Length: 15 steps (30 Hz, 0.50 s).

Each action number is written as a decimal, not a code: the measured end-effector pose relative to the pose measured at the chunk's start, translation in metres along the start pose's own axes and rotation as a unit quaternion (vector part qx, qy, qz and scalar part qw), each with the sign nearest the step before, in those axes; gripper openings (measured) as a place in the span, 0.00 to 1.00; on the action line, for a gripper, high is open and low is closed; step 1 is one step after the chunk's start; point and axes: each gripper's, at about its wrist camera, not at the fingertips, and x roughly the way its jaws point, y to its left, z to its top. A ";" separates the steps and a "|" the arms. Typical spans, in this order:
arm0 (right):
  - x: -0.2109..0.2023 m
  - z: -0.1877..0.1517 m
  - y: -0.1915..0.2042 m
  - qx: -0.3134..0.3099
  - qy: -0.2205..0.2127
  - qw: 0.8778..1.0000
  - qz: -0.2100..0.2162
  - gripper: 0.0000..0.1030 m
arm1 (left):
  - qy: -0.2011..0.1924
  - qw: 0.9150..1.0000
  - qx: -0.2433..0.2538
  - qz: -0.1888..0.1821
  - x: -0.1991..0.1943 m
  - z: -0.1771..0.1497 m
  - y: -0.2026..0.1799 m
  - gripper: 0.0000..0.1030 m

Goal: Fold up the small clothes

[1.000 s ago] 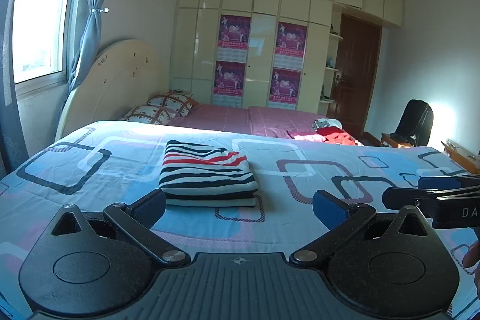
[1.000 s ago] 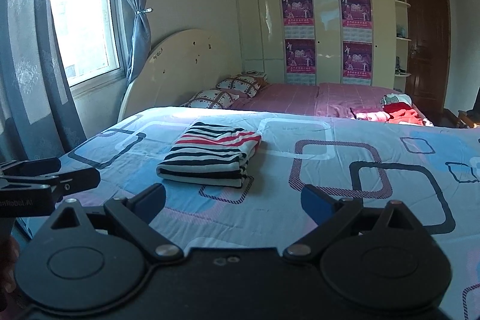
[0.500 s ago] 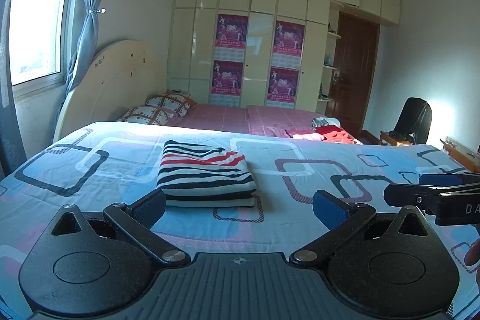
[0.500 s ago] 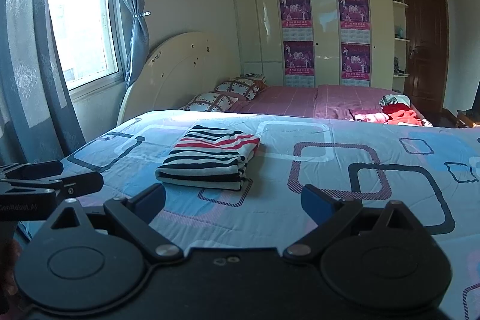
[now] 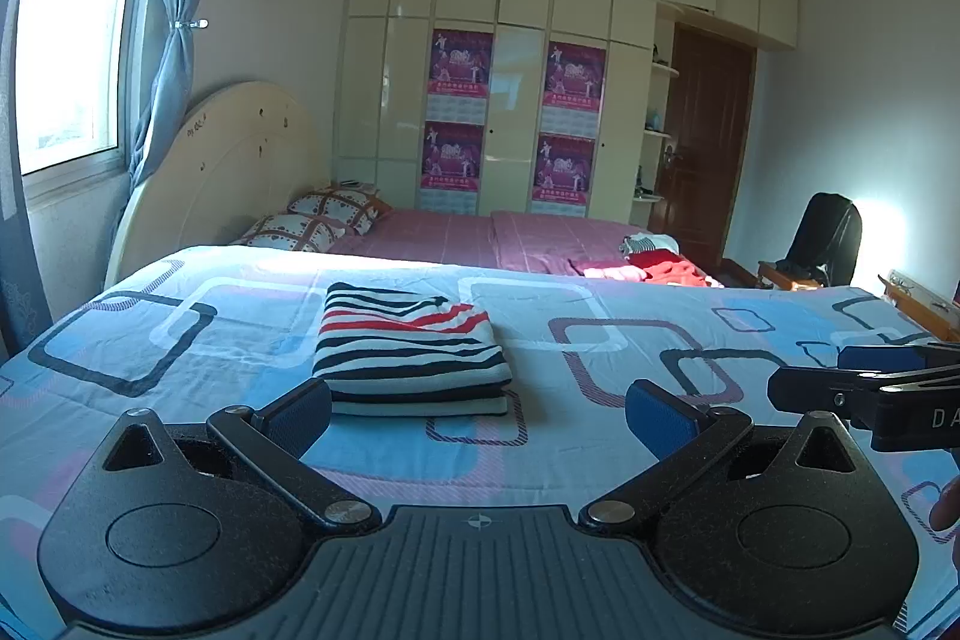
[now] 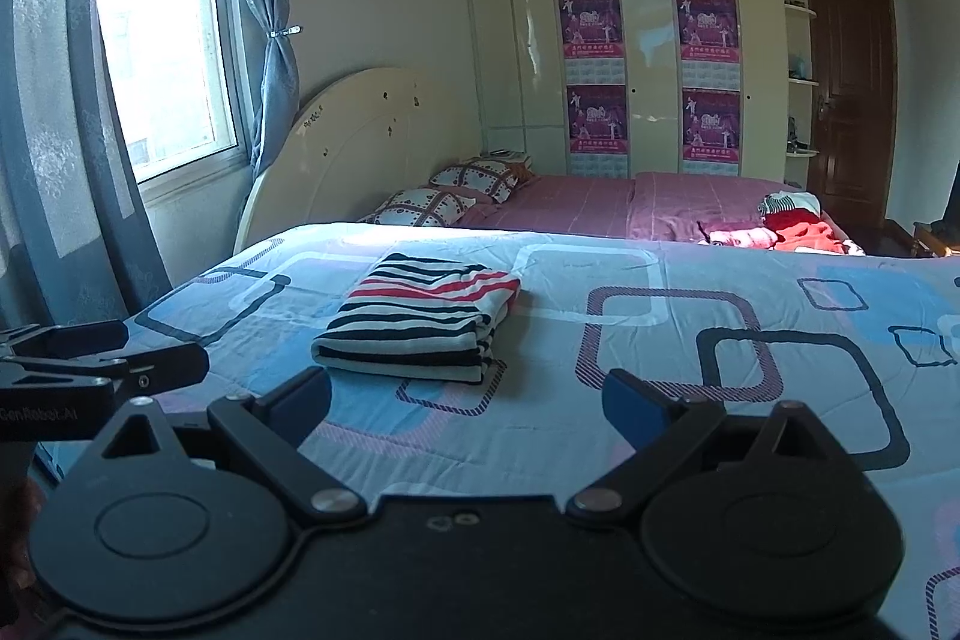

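— Striped garment [image 5: 411, 346]: folded flat, lying on the blue patterned bedspread [image 5: 600, 436], alone.
— Tools?
— Left tool [image 5: 478, 409]: blue pads wide apart, nothing held, clear of the cloth. Right tool [image 6: 467, 406]: likewise spread, empty, short of the fold.
— Beyond?
— Red clothes [image 6: 798, 229] on the pink bed.
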 end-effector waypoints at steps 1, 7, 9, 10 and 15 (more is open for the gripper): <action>-0.001 0.000 0.000 0.000 0.000 1.000 0.000 0.94 | 0.000 1.000 0.000 0.000 0.000 0.000 0.000 1.00; -0.001 0.002 -0.001 0.000 -0.002 1.000 0.000 0.94 | -0.001 1.000 0.005 0.000 0.000 0.002 -0.003 1.00; -0.001 0.002 -0.002 0.000 -0.003 1.000 0.001 0.94 | -0.001 1.000 0.003 0.001 0.000 0.002 -0.002 1.00; -0.001 0.001 -0.002 0.000 -0.003 1.000 0.001 0.94 | -0.001 1.000 0.003 0.002 0.000 0.002 -0.002 1.00; 0.000 0.001 -0.003 -0.002 -0.003 1.000 0.004 0.94 | -0.003 1.000 0.004 0.004 -0.002 0.002 -0.004 1.00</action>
